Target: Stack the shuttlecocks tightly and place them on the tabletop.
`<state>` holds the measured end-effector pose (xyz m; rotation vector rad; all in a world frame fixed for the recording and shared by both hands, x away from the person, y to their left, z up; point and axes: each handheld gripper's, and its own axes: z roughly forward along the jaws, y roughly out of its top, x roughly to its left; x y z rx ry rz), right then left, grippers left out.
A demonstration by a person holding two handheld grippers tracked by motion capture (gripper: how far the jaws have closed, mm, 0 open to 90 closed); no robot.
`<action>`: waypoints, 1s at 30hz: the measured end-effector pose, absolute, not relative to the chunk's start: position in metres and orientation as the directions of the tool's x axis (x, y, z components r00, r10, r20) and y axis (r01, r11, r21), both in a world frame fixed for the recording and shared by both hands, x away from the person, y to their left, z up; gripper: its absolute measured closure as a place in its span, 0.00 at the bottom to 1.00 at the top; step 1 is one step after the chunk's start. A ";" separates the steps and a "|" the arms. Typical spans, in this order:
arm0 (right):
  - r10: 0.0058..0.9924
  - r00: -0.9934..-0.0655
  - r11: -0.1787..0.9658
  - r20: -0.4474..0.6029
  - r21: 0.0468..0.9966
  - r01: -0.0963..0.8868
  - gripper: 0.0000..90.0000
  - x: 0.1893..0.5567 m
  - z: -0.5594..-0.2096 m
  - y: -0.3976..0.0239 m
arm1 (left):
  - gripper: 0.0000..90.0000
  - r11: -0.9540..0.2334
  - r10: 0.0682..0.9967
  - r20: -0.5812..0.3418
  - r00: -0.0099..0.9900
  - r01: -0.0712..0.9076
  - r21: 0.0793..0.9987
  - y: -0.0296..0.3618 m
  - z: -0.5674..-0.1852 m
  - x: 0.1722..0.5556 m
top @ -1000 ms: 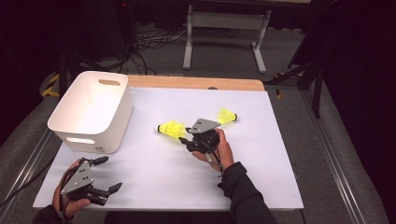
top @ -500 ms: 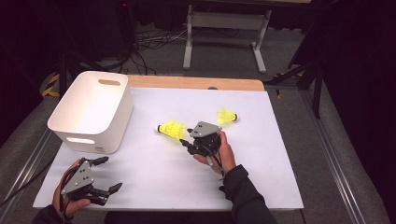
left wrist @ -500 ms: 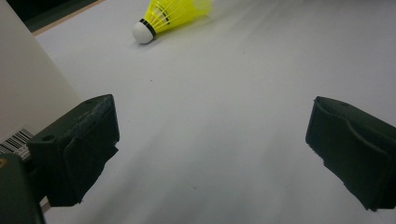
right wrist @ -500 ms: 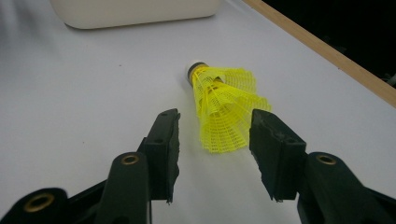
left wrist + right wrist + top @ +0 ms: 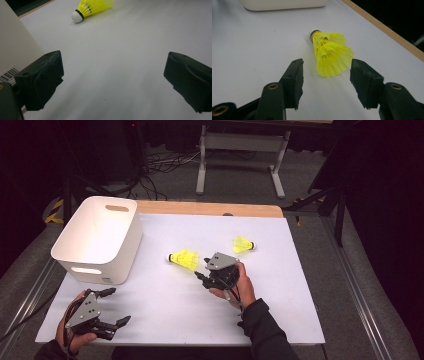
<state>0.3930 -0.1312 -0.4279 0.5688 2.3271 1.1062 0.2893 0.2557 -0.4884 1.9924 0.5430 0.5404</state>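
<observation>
A yellow shuttlecock point(image 5: 184, 259) lies on its side at the middle of the white table top, cork toward the bin. My right gripper point(image 5: 201, 269) points at its skirt from the right. In the right gripper view the skirt of the shuttlecock point(image 5: 330, 53) sits between the tips of my right gripper point(image 5: 327, 67), and neither pad touches it. These jaws have just been opening and are open. A second yellow shuttlecock point(image 5: 243, 244) lies farther right. My left gripper point(image 5: 116, 307) rests open near the front left corner, with nothing between the jaws of my left gripper point(image 5: 112, 67).
A white bin point(image 5: 97, 237) with handle cutouts stands at the table's left; its wall point(image 5: 12, 47) is close beside my left gripper. A wooden strip point(image 5: 210, 209) runs along the far edge. Dark floor, cables and a stand lie beyond.
The right gripper's jaws look slightly wider around the shuttlecock's skirt. The shuttlecocks and the left gripper have stayed where they were.
</observation>
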 end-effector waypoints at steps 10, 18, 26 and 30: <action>0.552 -0.780 0.600 -0.294 0.789 0.127 0.39 0.384 -0.423 -0.139 | 0.04 -0.437 0.576 0.148 0.804 0.150 0.887 0.256 -0.488 0.289; 0.564 -0.761 0.598 -0.320 0.794 0.110 0.32 0.374 -0.420 -0.147 | 0.04 -0.439 0.575 0.148 0.805 0.151 0.886 0.255 -0.489 0.290; 0.568 -0.749 0.600 -0.340 0.795 0.095 0.28 0.367 -0.420 -0.151 | 0.04 -0.444 0.574 0.154 0.805 0.148 0.884 0.255 -0.489 0.289; 0.568 -0.746 0.601 -0.348 0.794 0.087 0.27 0.363 -0.422 -0.153 | 0.04 -0.446 0.573 0.156 0.805 0.146 0.883 0.255 -0.488 0.289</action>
